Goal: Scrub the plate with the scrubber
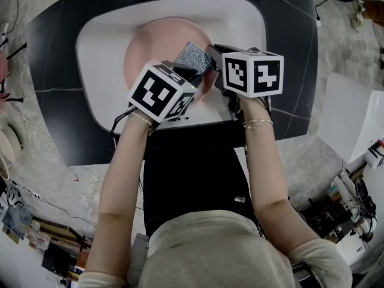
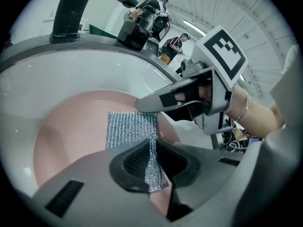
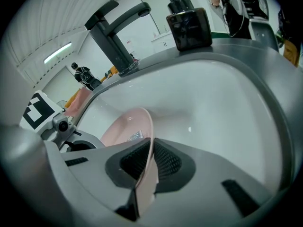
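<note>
1. We see one pink plate (image 1: 159, 41) tilted in one white sink (image 1: 99, 47).
2. Our left gripper (image 2: 151, 167) pinches the one silver scrubber (image 2: 130, 129), which lies against the plate's face.
3. Our right gripper (image 3: 146, 164) is clamped on the plate's rim.

Looks down on a white sink (image 1: 96, 53) set into a dark counter (image 1: 54, 101), grey speckled floor (image 1: 342, 47) all round; has a black tap (image 3: 113, 37) behind the basin and a white panel (image 1: 348, 113) to the right; glows with a strip light (image 3: 57, 52) under a ribbed white ceiling (image 3: 47, 13)
</note>
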`<state>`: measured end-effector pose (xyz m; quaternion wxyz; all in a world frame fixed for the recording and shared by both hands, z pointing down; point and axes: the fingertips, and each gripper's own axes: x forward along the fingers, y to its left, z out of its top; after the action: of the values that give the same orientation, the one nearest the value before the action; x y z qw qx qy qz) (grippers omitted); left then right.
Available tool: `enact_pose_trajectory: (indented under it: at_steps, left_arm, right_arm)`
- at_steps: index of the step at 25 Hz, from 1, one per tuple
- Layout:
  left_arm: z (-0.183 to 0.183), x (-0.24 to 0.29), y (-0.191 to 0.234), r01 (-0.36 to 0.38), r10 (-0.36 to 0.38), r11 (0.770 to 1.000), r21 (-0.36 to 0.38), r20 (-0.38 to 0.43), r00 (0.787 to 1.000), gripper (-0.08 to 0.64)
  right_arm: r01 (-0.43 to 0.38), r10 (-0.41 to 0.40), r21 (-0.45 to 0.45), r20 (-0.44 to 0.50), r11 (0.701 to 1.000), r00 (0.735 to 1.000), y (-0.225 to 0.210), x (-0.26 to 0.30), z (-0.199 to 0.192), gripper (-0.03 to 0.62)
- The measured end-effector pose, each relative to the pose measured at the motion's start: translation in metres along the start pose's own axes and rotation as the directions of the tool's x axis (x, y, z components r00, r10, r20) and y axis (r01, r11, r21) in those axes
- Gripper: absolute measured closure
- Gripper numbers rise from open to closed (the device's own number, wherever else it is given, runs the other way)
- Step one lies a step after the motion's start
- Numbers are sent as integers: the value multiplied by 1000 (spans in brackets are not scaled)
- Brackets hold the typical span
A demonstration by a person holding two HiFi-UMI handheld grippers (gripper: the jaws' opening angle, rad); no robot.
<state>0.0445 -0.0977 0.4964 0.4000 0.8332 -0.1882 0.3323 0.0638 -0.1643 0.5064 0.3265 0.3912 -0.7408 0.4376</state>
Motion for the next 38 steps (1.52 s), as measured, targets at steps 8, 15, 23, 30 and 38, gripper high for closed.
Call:
enact_pose_trajectory:
  at_steps: [8, 15, 23, 30, 38]
  left_arm:
    - [3, -2, 10, -15, 15, 1000, 2, 15, 1000, 500]
    - [5, -6, 26, -53, 53, 999, -7, 14, 999, 500]
    - [9, -10, 42, -103, 104, 995, -15, 30, 994, 500]
    - [10, -14, 72, -183, 186, 981, -60, 45, 982, 500]
    - [-17, -34, 101, -266, 266, 961, -77, -8, 964, 502]
  right_arm:
    - [-11, 11, -4, 0, 1000, 1000, -2, 1, 3, 557]
    - [-18, 18, -12, -7, 1000, 1000, -1, 2, 3, 555]
    - [-25, 25, -17, -13, 1000, 1000, -1, 2, 3, 554]
    - [-32, 31, -21, -28, 999, 999, -1, 4, 0, 548]
    - [-40, 39, -20, -31, 999, 999, -1, 4, 0, 546]
